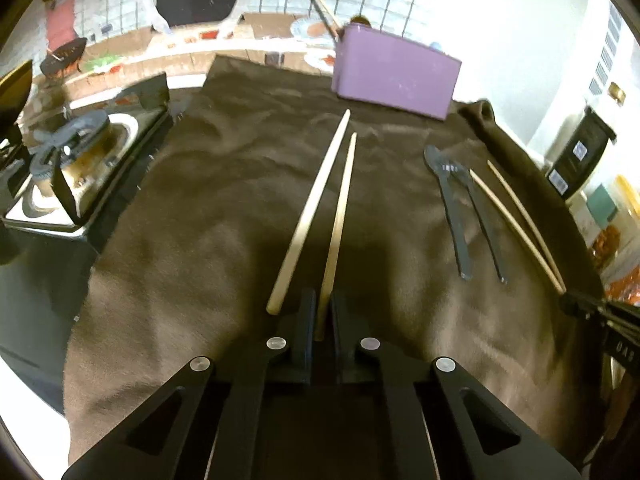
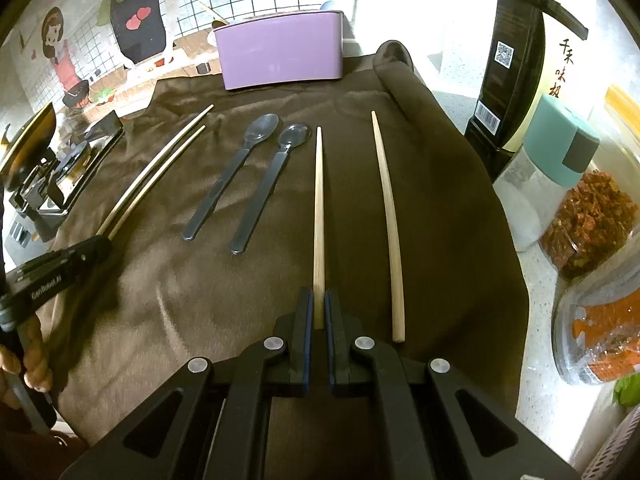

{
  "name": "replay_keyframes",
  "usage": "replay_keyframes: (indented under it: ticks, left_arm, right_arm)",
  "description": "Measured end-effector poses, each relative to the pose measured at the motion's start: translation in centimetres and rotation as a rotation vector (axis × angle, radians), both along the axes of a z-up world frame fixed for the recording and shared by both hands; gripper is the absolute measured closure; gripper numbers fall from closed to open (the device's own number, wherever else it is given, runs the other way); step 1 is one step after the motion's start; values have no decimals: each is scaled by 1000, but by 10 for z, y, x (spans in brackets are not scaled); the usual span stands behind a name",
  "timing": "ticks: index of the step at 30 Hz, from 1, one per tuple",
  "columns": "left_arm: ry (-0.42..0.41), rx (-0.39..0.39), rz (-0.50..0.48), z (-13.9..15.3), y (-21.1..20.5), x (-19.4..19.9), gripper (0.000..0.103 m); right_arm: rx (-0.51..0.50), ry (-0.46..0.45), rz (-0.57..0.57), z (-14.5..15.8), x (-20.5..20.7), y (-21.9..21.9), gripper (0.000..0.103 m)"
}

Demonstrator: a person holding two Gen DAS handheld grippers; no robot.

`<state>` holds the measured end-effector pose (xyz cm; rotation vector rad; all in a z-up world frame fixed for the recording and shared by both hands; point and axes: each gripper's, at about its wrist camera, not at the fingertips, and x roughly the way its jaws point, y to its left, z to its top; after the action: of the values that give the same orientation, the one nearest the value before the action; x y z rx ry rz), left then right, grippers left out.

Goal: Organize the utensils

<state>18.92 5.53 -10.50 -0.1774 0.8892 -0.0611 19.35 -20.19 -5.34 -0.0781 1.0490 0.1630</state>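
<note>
On a brown cloth point(image 2: 440, 208) lie two pairs of wooden chopsticks and two dark plastic spoons point(image 2: 224, 176). My left gripper point(image 1: 320, 312) is shut on the near end of one chopstick point(image 1: 340, 216); its mate point(image 1: 308, 212) lies just to its left. My right gripper point(image 2: 318, 308) is shut on the near end of another chopstick point(image 2: 319, 208); its mate point(image 2: 386, 216) lies to the right. The spoons point(image 1: 464, 208) lie between the pairs. A purple utensil holder point(image 2: 280, 50) stands at the cloth's far edge, also seen in the left wrist view point(image 1: 394, 70), with a chopstick in it.
A small stove model point(image 1: 80, 168) sits left of the cloth. Right of the cloth stand a black box point(image 2: 516, 68), a teal-lidded jar point(image 2: 556, 160) and containers of food point(image 2: 596, 224). A tiled wall with cartoon stickers is behind.
</note>
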Motion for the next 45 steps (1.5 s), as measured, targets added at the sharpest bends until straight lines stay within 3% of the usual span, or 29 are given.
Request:
replay_keyframes:
  ticks: [9, 18, 25, 35, 45]
  left_arm:
    - [-189, 49, -4, 67, -2, -11, 97]
    - [-302, 80, -54, 125, -8, 2, 98]
    - [-299, 1, -63, 161, -5, 37, 98]
    - [-390, 24, -101, 225, -14, 64, 98]
    - [-536, -34, -174, 329, -18, 119, 98]
  right_arm:
    - [-25, -64, 25, 22, -7, 0, 98]
    - [-72, -233, 58, 83, 2, 9, 98]
    - [-52, -364, 45, 139, 31, 22, 98]
    - [-15, -472, 41, 224, 69, 38, 98]
    - [-7, -588, 45, 334, 125, 51, 98]
